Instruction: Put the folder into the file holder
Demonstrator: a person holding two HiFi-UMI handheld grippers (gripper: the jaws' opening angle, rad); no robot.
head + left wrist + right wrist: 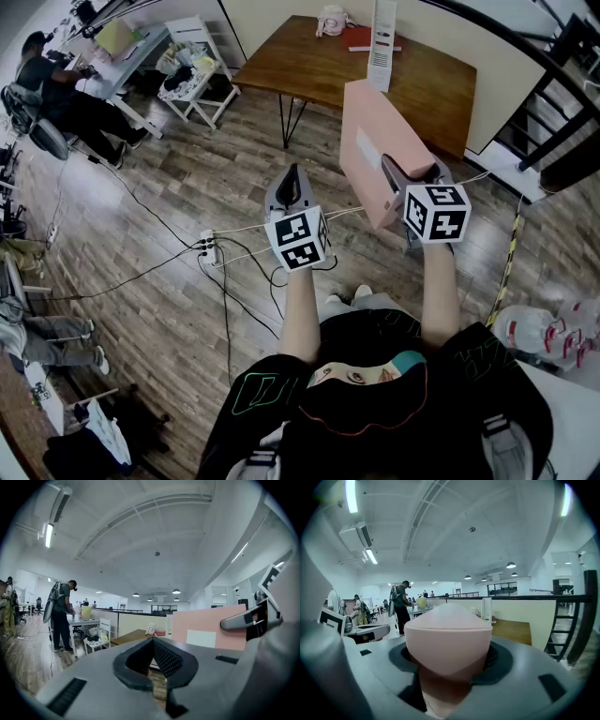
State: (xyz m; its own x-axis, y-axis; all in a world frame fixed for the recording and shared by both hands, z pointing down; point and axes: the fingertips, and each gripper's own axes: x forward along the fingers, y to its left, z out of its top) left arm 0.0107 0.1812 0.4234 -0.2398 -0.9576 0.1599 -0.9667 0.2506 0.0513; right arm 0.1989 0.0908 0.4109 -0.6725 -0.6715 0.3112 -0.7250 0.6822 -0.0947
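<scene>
While the right gripper (401,180) clamps the thick pink box folder (370,131) in its fingers, carry it upright to the white file holder (382,37) at twelve o'clock; the left gripper (290,174) has its fingers closed and empty.

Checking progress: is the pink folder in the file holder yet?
Out: the right gripper holds the folder midair, short of the file holder on the table.

Wooden table (319,70); power strip (208,246) on plank floor (159,178)
</scene>
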